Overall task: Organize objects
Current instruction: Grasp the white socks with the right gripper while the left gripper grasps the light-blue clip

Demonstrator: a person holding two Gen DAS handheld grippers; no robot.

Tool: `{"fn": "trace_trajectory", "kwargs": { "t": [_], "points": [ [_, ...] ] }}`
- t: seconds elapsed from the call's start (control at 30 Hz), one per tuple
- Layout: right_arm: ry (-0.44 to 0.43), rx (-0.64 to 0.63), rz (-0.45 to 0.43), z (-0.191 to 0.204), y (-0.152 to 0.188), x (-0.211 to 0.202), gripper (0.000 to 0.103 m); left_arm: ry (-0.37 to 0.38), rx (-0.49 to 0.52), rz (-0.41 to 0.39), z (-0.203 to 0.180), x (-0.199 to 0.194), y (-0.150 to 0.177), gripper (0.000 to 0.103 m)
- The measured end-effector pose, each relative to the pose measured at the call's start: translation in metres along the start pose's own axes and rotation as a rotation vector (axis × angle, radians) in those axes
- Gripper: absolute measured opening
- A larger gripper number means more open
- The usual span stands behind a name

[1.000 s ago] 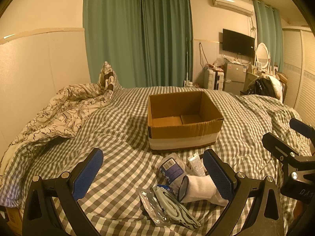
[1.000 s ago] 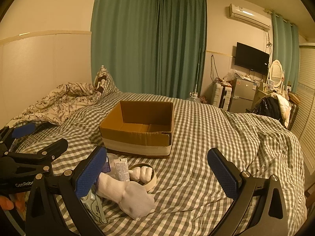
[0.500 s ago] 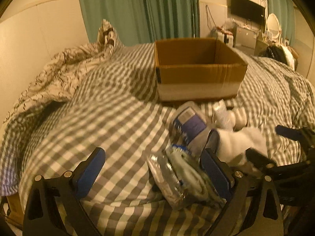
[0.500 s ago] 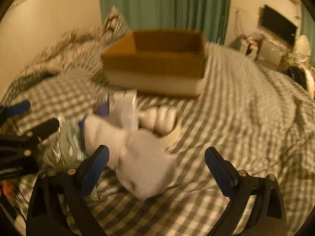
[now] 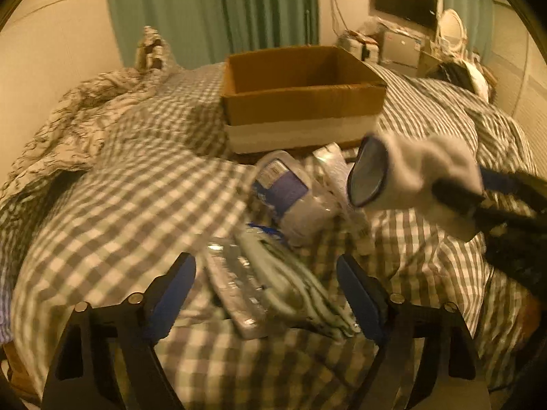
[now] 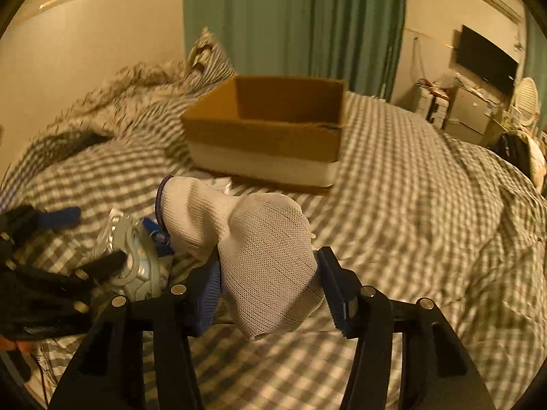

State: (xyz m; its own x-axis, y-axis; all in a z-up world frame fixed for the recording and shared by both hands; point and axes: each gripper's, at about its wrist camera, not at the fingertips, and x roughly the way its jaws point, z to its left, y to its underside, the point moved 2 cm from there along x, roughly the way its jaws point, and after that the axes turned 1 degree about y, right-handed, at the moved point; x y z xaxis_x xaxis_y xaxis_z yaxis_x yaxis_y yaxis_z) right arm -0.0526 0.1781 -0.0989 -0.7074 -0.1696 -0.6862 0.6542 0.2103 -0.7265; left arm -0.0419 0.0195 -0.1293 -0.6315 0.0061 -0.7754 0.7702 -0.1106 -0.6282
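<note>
A white sock (image 6: 259, 256) with a dark cuff sits between my right gripper's (image 6: 268, 259) blue pads. The jaws are closing and both pads press its sides, while its cuff stands up off the bed. In the left wrist view the white sock (image 5: 420, 177) and the right gripper (image 5: 478, 188) are at the right. My left gripper (image 5: 265, 263) is over a silver packet (image 5: 236, 294) and a striped packet (image 5: 290, 287). Its jaws are closing with the packets between them, and the pads stand clear. An open cardboard box (image 5: 301, 106) stands just beyond the pile.
A blue-labelled pack (image 5: 287, 191) and a small clear packet (image 5: 331, 164) lie in front of the box, on the checked bedcover (image 5: 119, 188). A rumpled patterned duvet (image 5: 85, 112) is at the left. Green curtains (image 5: 222, 10) and a TV (image 5: 403, 3) are behind.
Both grippers came down toward the pile and tipped downward. The right jaws narrowed onto the sock, whose cuff now stands up. The left jaws narrowed around the packets.
</note>
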Motion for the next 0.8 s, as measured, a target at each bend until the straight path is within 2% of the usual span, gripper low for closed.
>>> {"fn": "trace_trajectory", "kwargs": {
  "t": [0.03,0.13,0.27,0.37,0.4,0.47,0.57,0.63,0.7,0.8],
  "points": [
    [0.003,0.009,-0.004,-0.003,0.000,-0.003,0.053,-0.008,0.010,-0.001,-0.003,0.005,-0.001,0.079],
    [0.011,0.037,-0.001,-0.013,0.003,-0.009,0.053,-0.012,0.033,0.015,-0.008,0.021,-0.004,0.078],
    [0.014,0.057,0.009,-0.019,0.002,-0.004,0.053,0.000,0.045,0.089,-0.009,0.052,0.003,0.076],
    [0.009,0.059,0.008,-0.019,0.001,-0.004,0.053,-0.026,0.105,0.092,-0.017,0.058,0.009,0.070],
    [0.010,0.058,0.009,-0.019,0.000,-0.003,0.053,-0.008,0.115,0.103,-0.020,0.059,0.010,0.056],
    [0.012,0.058,0.011,-0.019,0.001,-0.002,0.053,-0.003,0.112,0.095,-0.019,0.057,0.011,0.048],
    [0.017,0.058,0.010,-0.019,0.002,-0.004,0.053,0.060,0.056,0.080,-0.007,0.046,0.006,0.036],
    [0.021,0.061,0.003,-0.020,0.000,-0.006,0.053,0.104,0.011,0.069,0.001,0.037,0.001,0.020],
    [0.022,0.064,-0.003,-0.020,-0.002,-0.008,0.053,0.129,-0.003,0.048,0.004,0.026,-0.008,0.012],
    [0.024,0.062,-0.013,-0.021,-0.006,-0.012,0.053,0.156,0.015,0.004,0.005,0.008,-0.025,0.010]
  ]
}}
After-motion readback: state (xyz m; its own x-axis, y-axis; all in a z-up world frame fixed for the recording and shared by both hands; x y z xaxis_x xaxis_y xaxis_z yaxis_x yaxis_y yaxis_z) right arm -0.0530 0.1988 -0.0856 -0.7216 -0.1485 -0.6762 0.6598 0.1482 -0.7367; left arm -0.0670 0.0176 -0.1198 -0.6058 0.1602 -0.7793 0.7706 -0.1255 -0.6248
